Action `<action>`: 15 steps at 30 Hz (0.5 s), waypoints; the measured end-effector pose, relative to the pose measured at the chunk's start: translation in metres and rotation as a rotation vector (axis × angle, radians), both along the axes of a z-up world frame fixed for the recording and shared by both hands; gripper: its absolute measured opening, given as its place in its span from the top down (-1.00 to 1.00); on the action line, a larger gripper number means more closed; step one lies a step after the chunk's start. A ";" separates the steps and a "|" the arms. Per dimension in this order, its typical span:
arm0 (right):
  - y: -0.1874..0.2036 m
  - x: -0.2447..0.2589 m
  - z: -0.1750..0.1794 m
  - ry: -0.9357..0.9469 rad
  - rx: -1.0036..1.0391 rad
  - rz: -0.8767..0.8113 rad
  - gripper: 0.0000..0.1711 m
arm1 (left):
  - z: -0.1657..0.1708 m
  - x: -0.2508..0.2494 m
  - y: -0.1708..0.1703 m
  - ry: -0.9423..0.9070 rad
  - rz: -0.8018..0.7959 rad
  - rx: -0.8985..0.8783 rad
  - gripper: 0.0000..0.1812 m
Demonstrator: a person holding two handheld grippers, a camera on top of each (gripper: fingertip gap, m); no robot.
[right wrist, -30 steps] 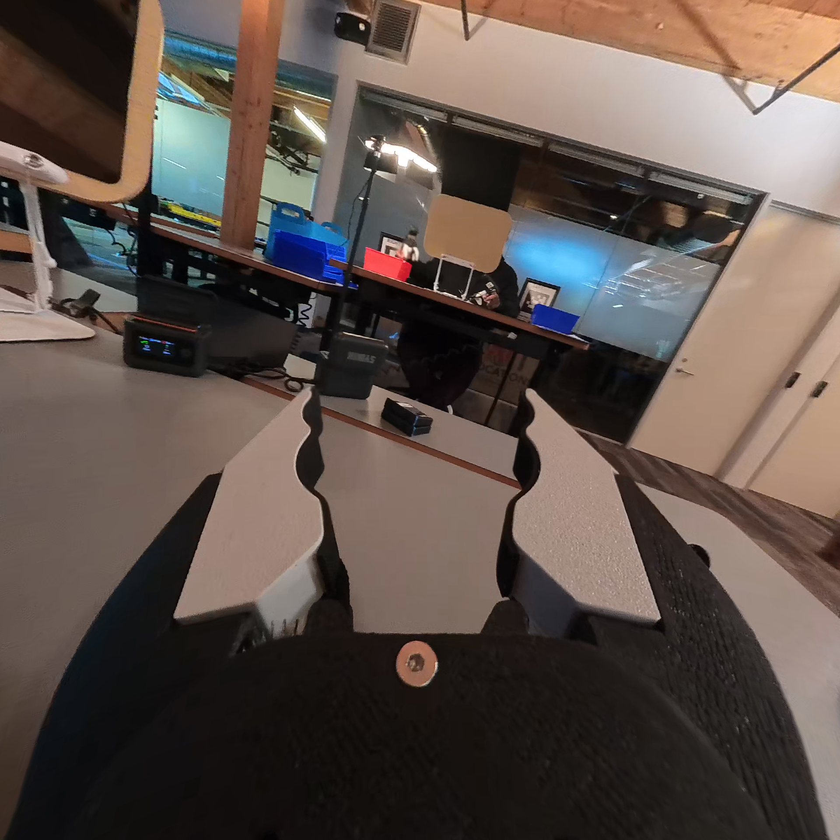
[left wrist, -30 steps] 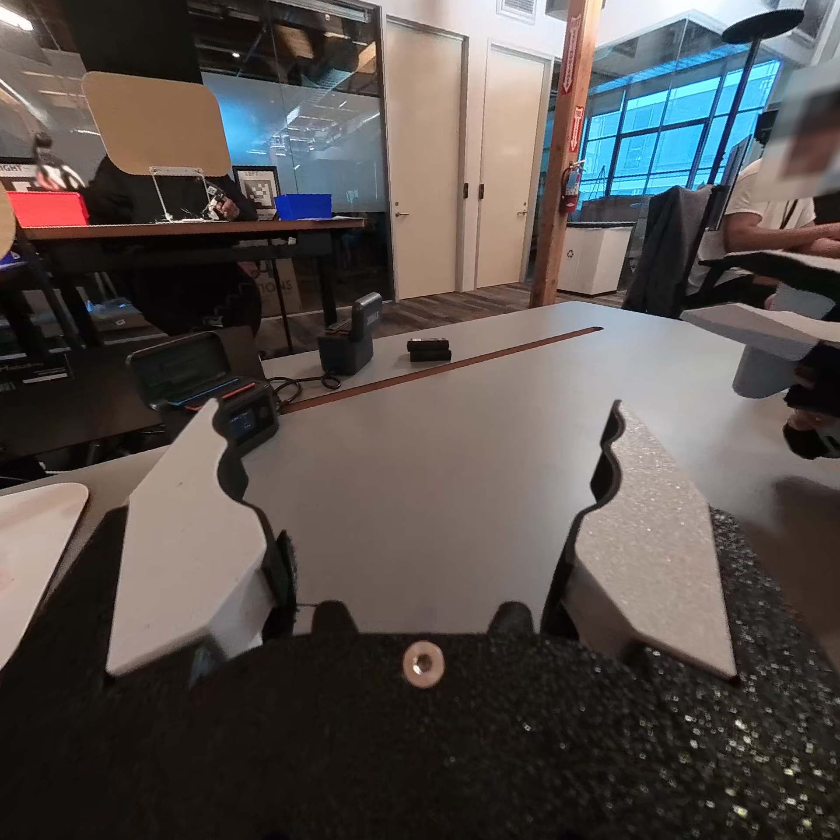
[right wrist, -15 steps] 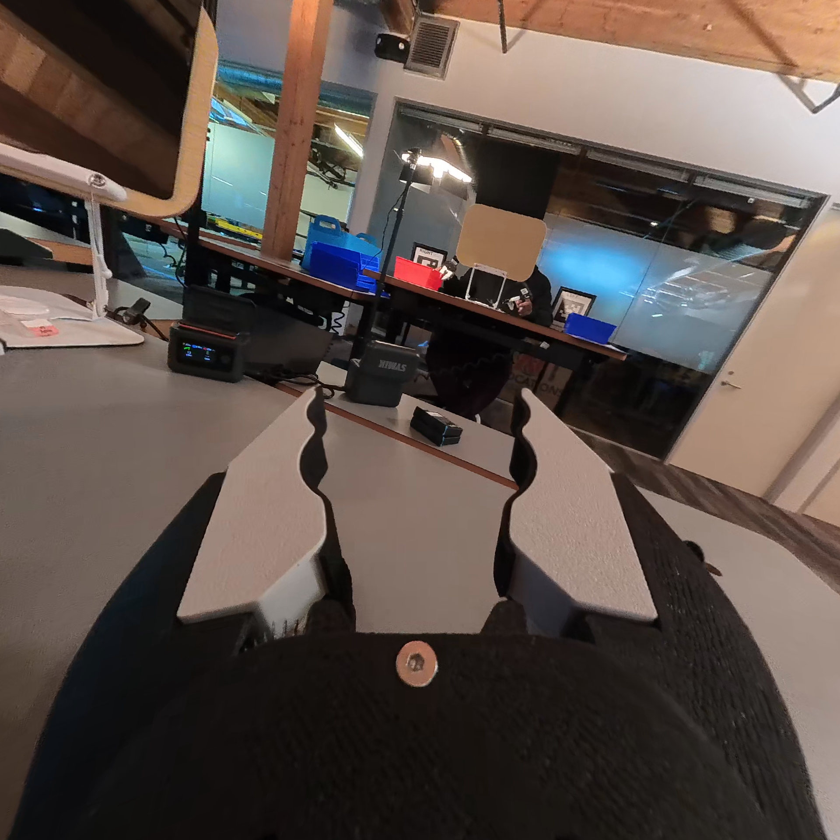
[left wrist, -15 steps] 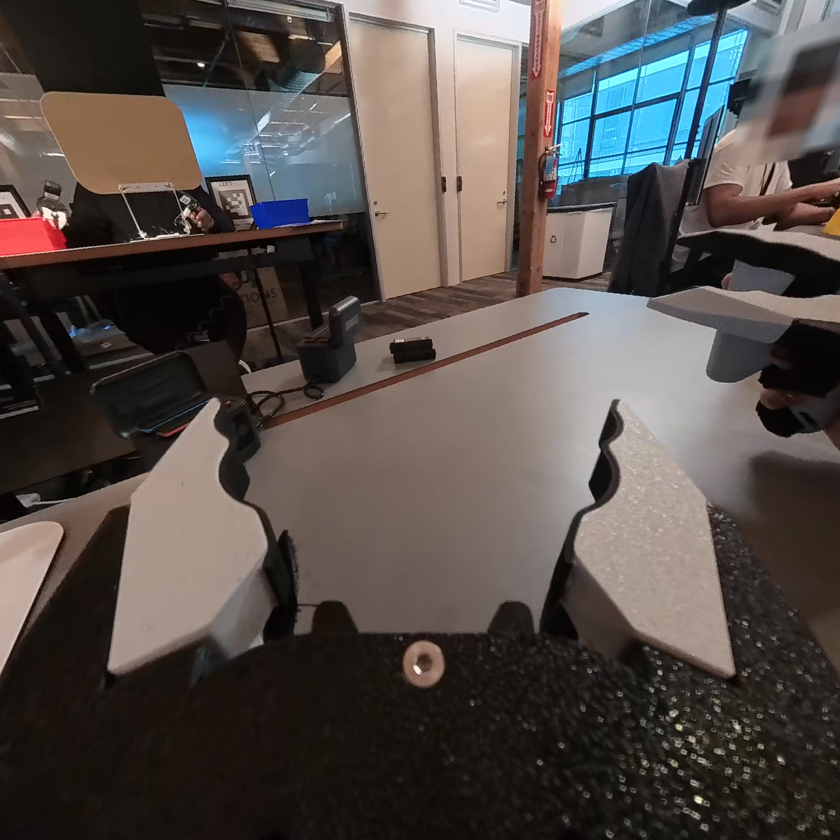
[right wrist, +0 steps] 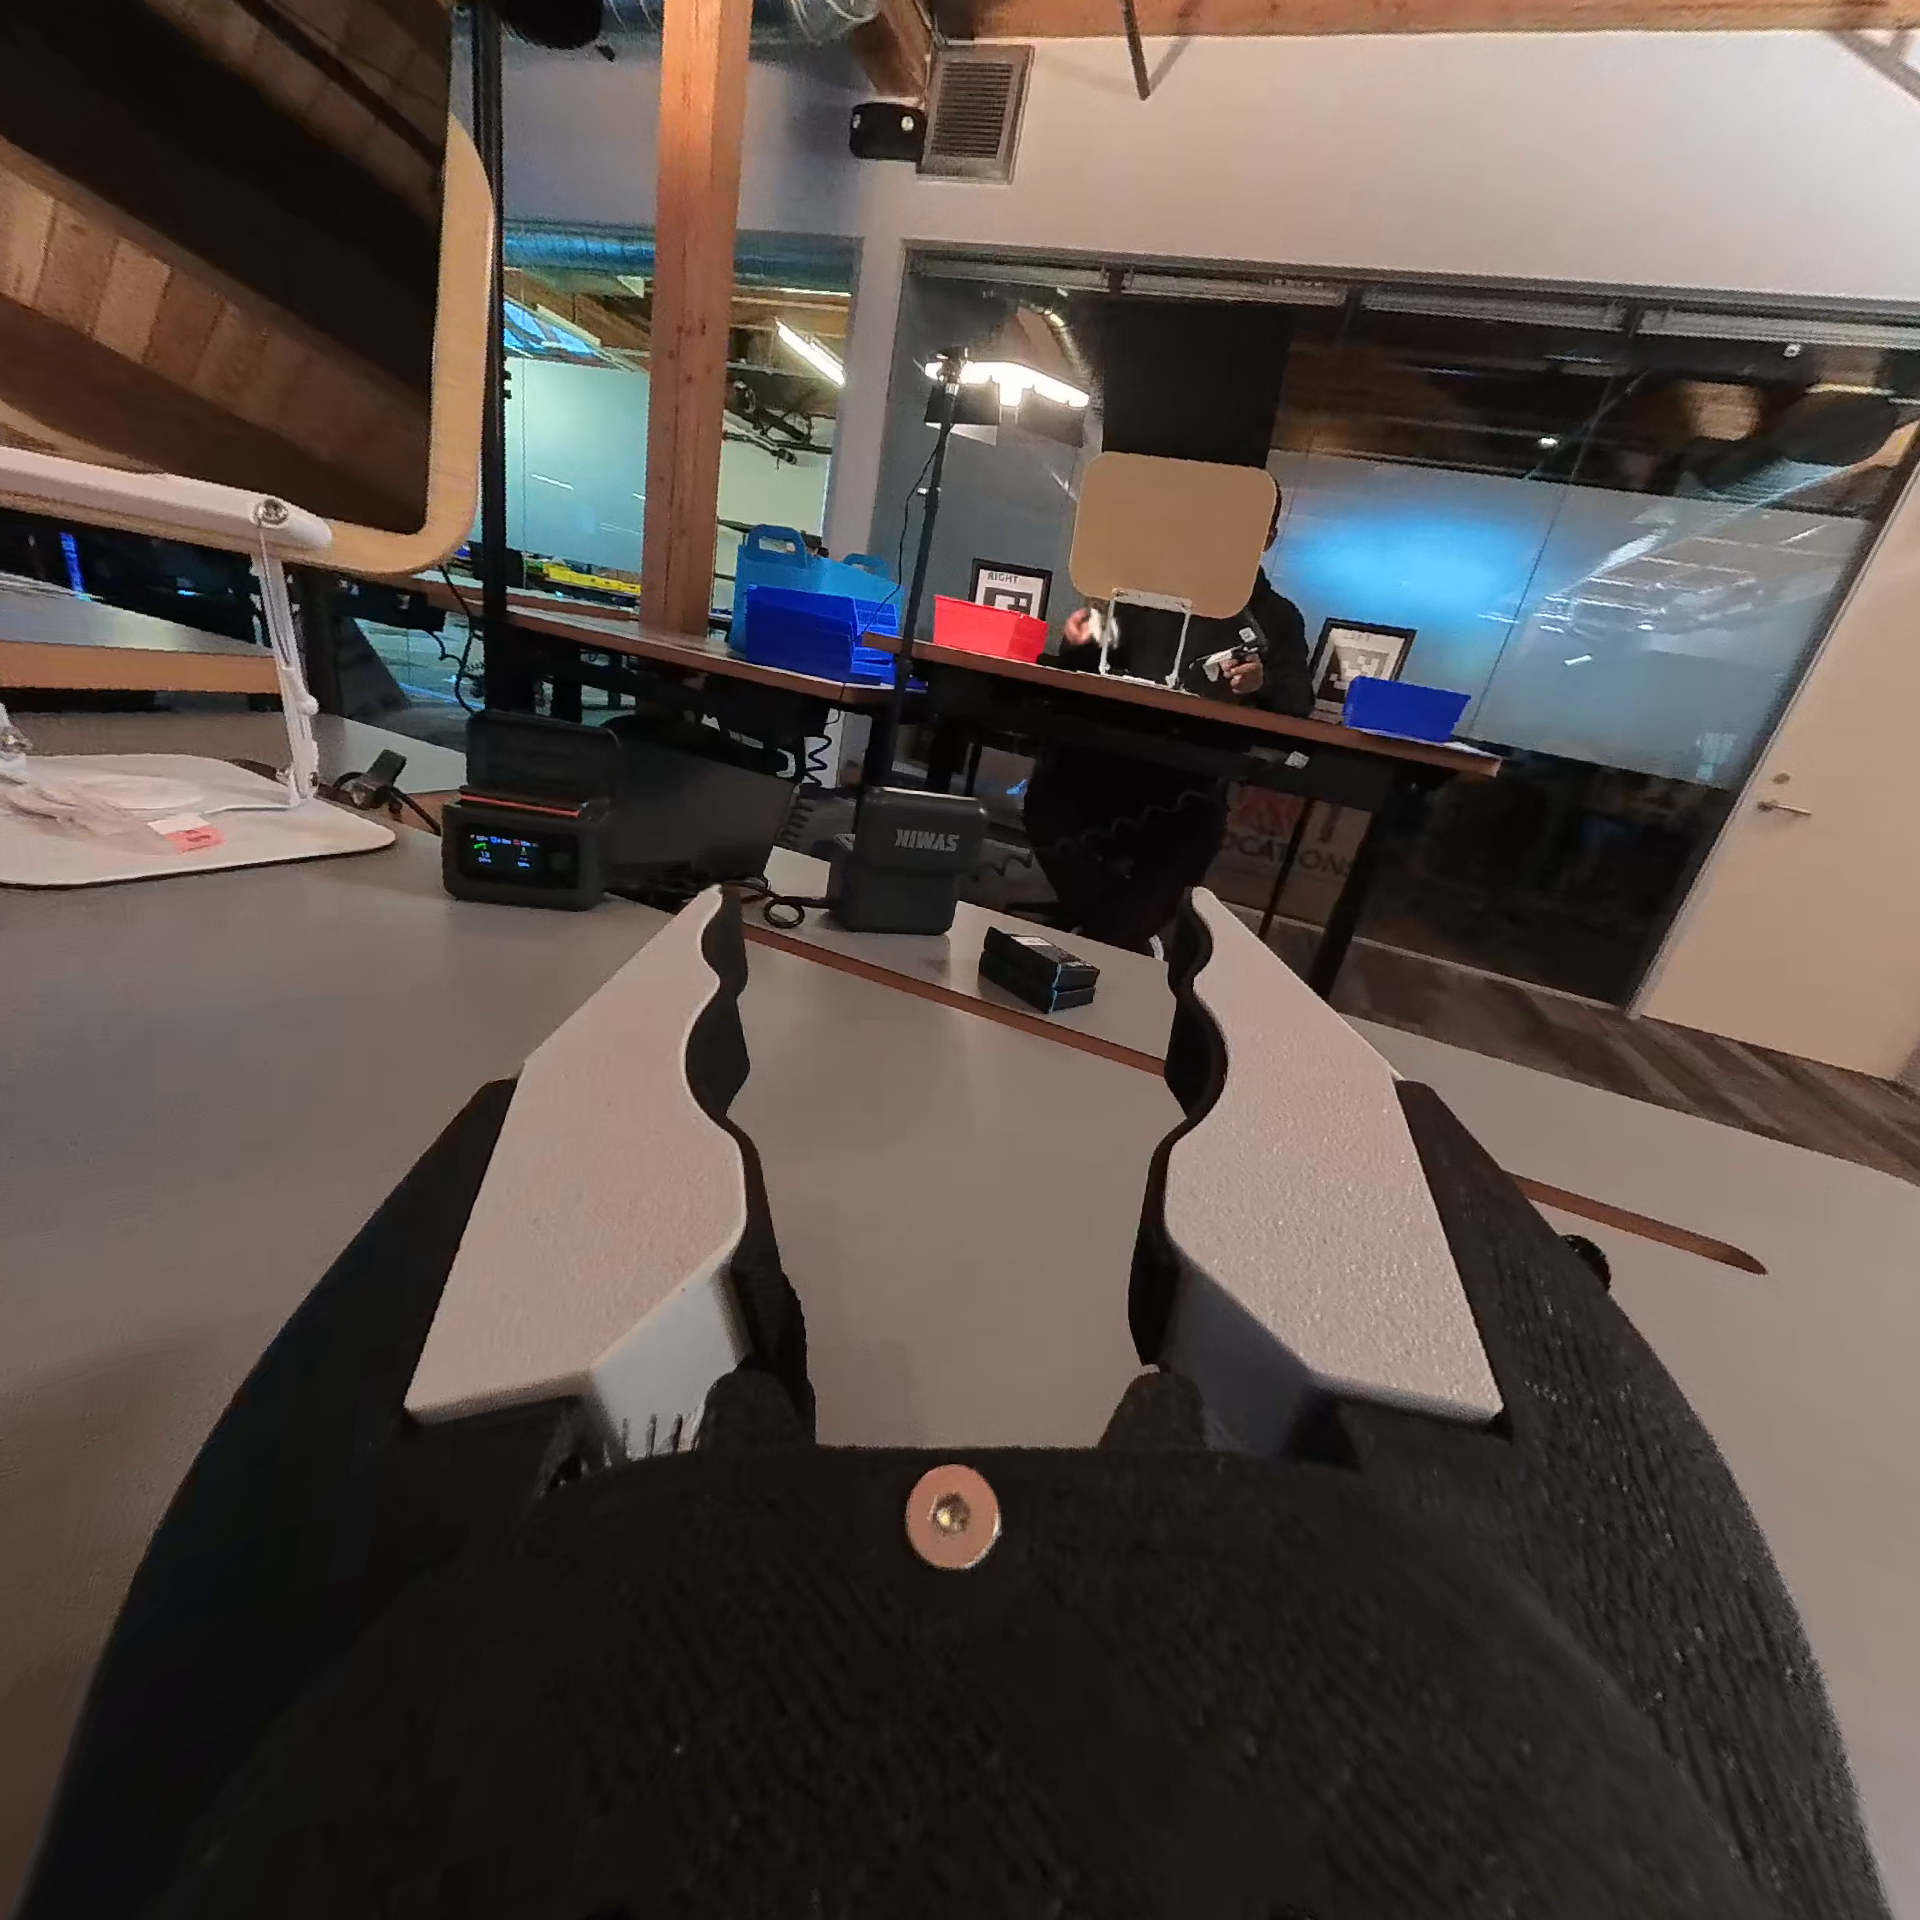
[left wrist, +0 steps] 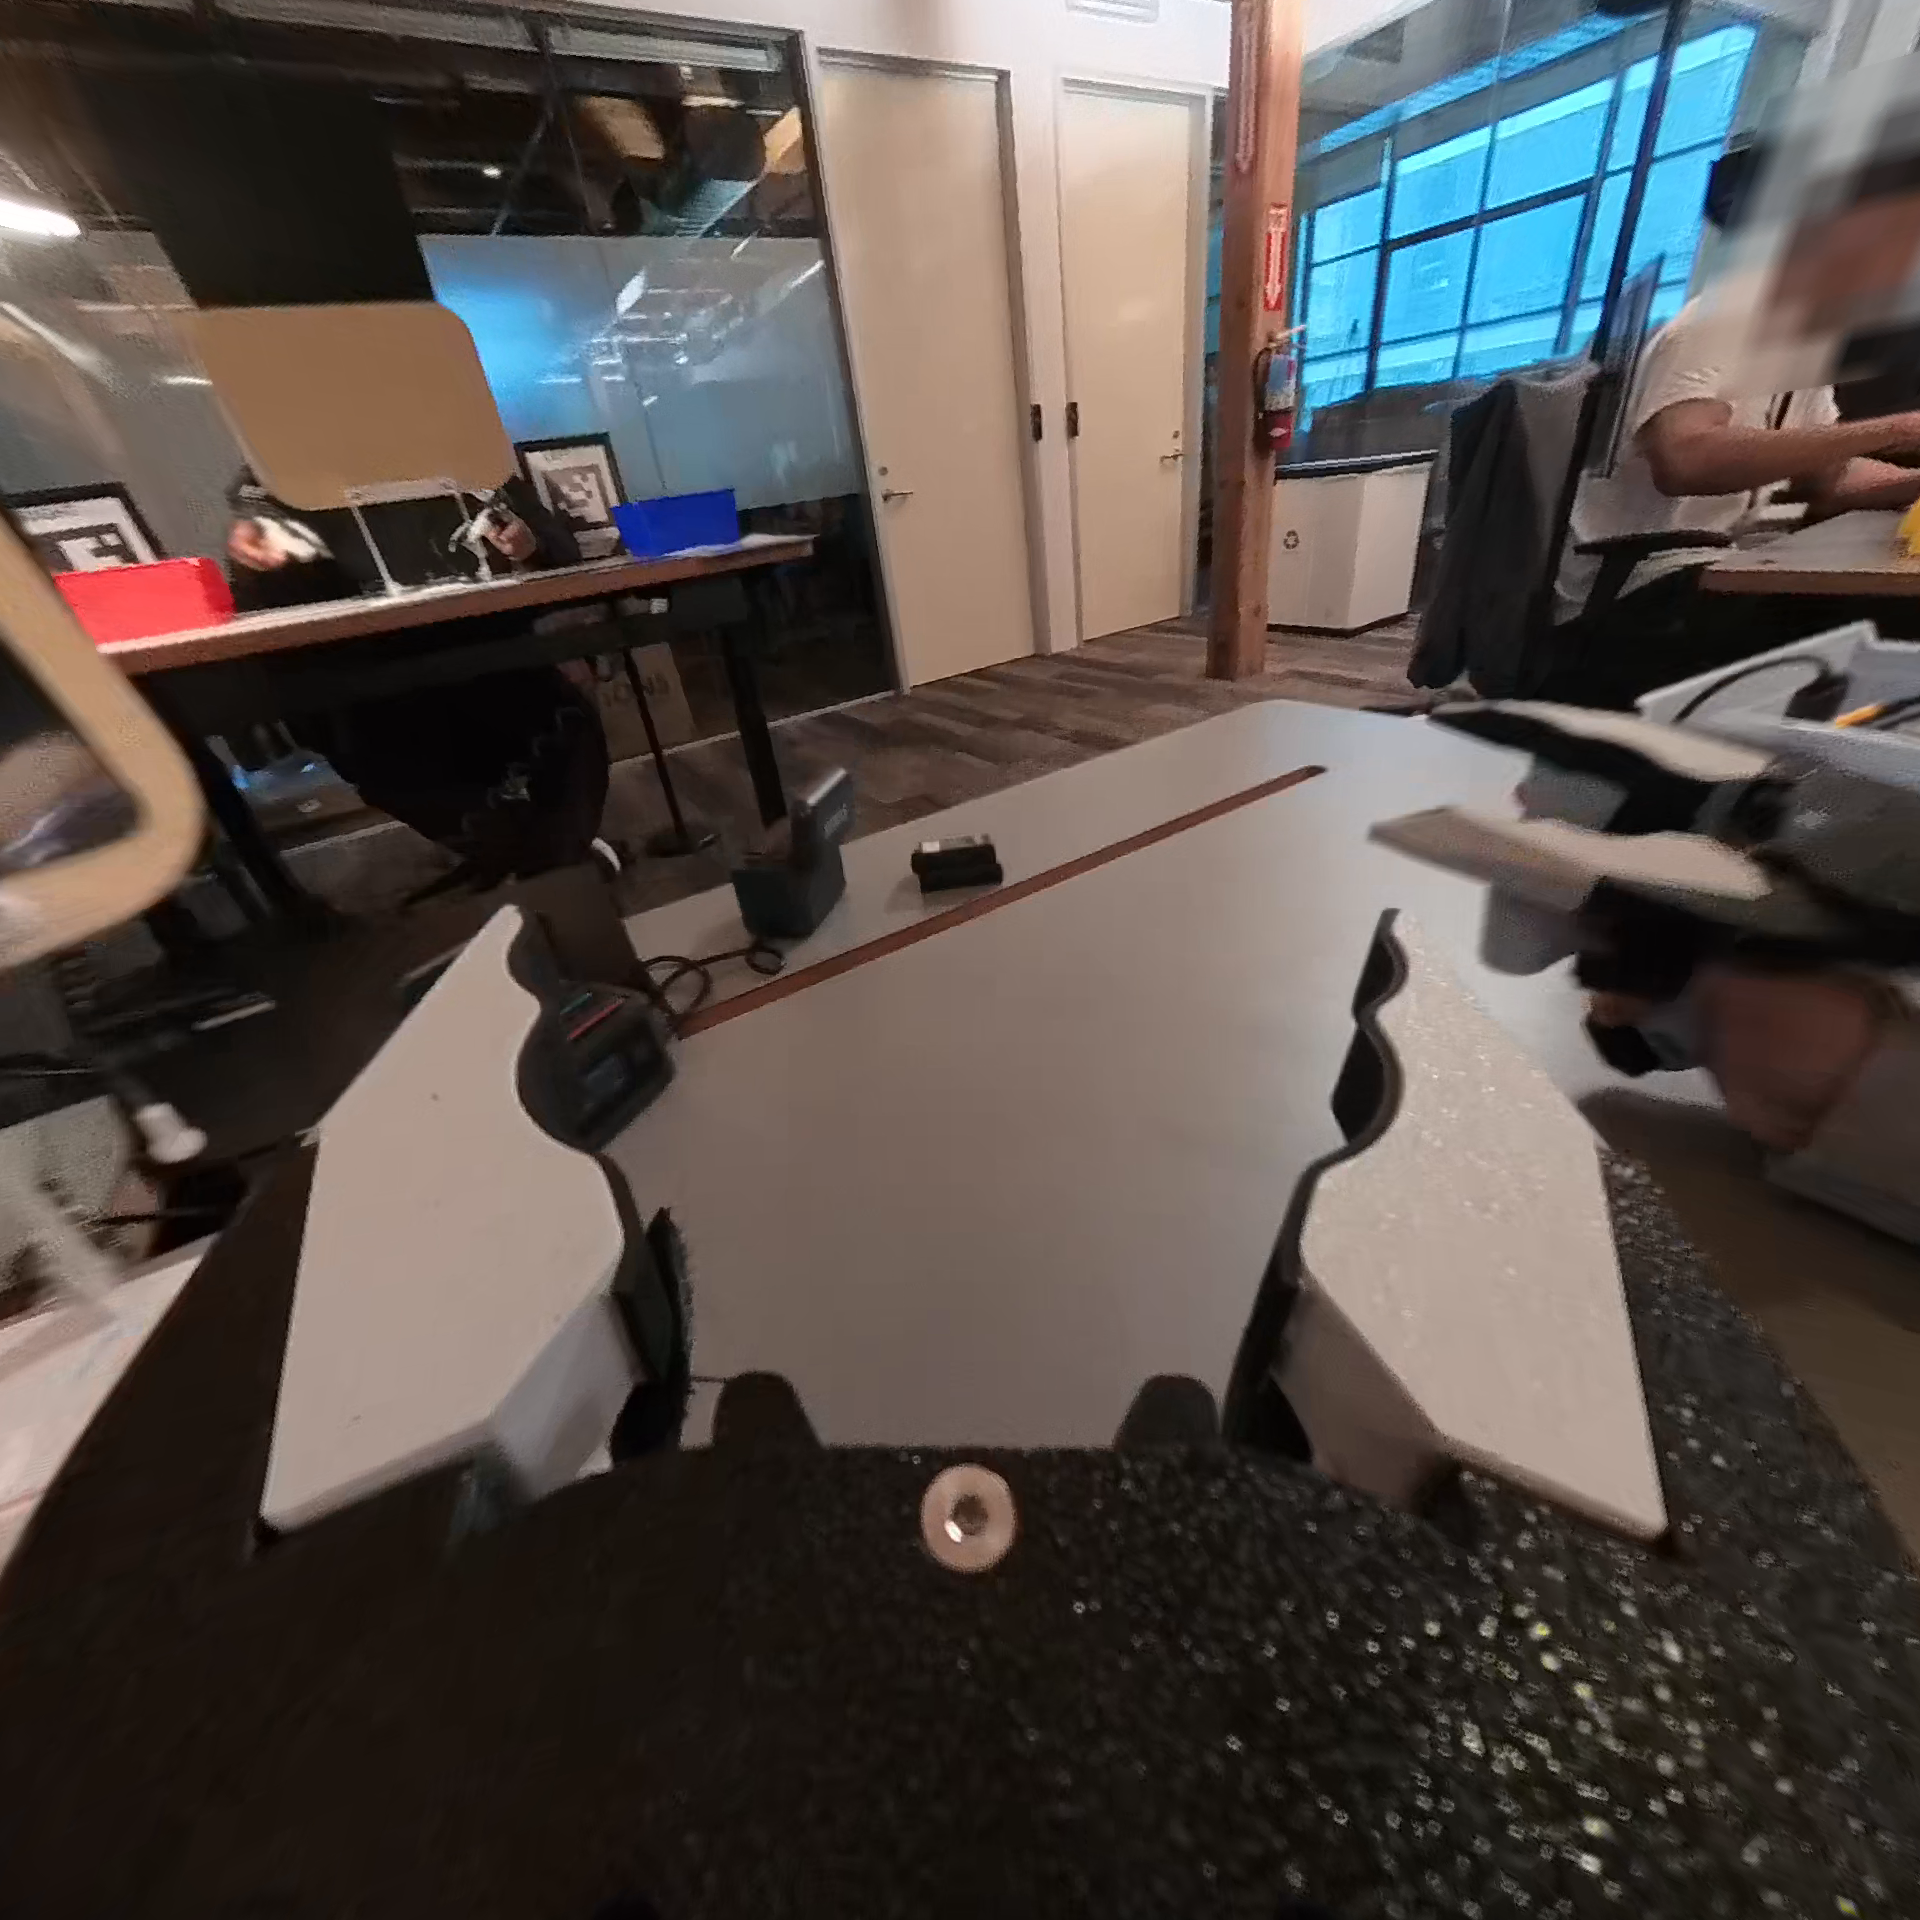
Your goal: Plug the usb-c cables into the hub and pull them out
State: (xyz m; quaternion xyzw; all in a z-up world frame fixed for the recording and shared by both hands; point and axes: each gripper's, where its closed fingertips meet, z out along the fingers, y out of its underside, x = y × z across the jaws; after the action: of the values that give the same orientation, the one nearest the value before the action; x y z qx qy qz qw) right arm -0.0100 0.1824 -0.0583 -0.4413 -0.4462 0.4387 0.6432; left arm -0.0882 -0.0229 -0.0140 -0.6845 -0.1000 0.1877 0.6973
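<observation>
My left gripper [left wrist: 951, 935] is open and empty, low over the grey table [left wrist: 987, 1091]. My right gripper [right wrist: 956, 914] is open and empty, also low over the table [right wrist: 260, 1039]. The right gripper also shows blurred at the right of the left wrist view [left wrist: 1621, 831], held by a hand. A light grey bin [left wrist: 1766, 686] with a black cable [left wrist: 1756, 665] in it sits at the far right edge of the left wrist view. No hub shows in either view.
Along the table's far edge stand a small power station with a lit screen [right wrist: 520, 852], a dark charger block [right wrist: 904, 873] with a coiled cord, and a small black box [right wrist: 1039, 966]. A white lamp base [right wrist: 187, 821] is at far left. A brown seam [left wrist: 997, 894] crosses the table.
The right gripper has moved leftward and further into the left wrist view, now blurred. Both views have shifted slightly; the grey bin has come into sight. Both grippers stay open.
</observation>
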 end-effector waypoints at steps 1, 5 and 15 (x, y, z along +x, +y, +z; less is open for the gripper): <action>0.000 -0.001 0.000 -0.001 0.001 -0.002 0.04 | 0.013 0.011 -0.015 -0.010 0.013 -0.005 -0.59; 0.003 -0.005 -0.001 0.001 -0.007 0.001 0.05 | 0.050 0.039 -0.097 -0.029 0.094 -0.110 -0.55; -0.002 -0.014 -0.004 -0.006 -0.032 0.049 0.06 | 0.023 -0.078 -0.301 0.281 0.168 -1.087 0.22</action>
State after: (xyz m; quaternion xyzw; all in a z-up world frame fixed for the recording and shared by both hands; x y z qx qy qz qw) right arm -0.0235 0.1807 -0.0626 -0.4419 -0.4519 0.4600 0.6236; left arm -0.1657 -0.3234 0.0091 -0.9032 0.0507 0.3564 0.2339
